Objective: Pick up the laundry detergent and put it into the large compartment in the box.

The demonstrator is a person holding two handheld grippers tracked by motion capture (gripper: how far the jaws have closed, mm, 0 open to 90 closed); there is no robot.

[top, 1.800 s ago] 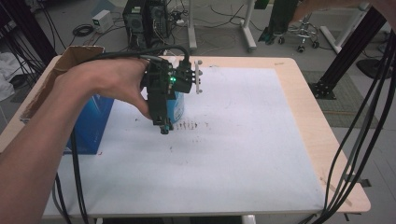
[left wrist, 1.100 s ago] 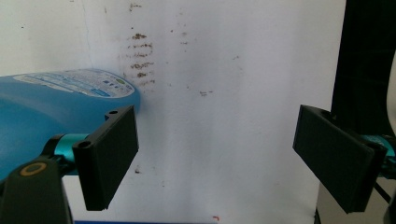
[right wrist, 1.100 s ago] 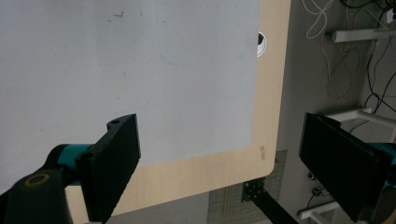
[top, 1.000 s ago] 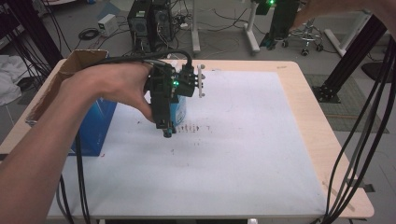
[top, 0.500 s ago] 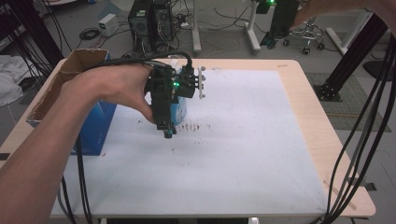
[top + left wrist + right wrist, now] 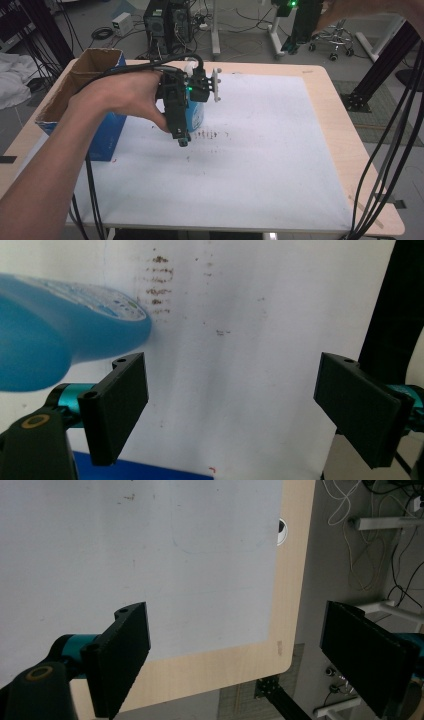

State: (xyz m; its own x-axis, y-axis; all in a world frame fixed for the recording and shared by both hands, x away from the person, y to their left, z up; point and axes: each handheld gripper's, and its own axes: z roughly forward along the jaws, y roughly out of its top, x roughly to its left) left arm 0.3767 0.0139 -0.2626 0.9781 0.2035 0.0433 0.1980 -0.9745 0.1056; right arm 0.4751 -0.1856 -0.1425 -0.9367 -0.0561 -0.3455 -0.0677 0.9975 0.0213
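A blue bottle (image 6: 196, 115) stands on the white mat (image 6: 270, 150), partly hidden behind my left gripper (image 6: 183, 142). That gripper points down at the mat just left of the bottle. In the left gripper view my left gripper (image 6: 232, 385) is open with nothing between the jaws, and the blue bottle (image 6: 55, 335) lies outside the left jaw. Rows of brown stains (image 6: 211, 134) mark the mat beside the bottle's base. My right gripper (image 6: 235, 630) is open and empty, held high over the table's corner; in the high view my right gripper (image 6: 300, 22) is at the top edge.
An open cardboard box with blue sides (image 6: 75, 95) stands at the table's left, close to my left forearm. The wooden table edge (image 6: 345, 125) frames the mat. Black cables (image 6: 395, 145) hang down the right side. Beyond the table are computers and stands on the floor.
My left gripper has stayed almost still beside the bottle. My right hand and its gripper have come into the top of the high view.
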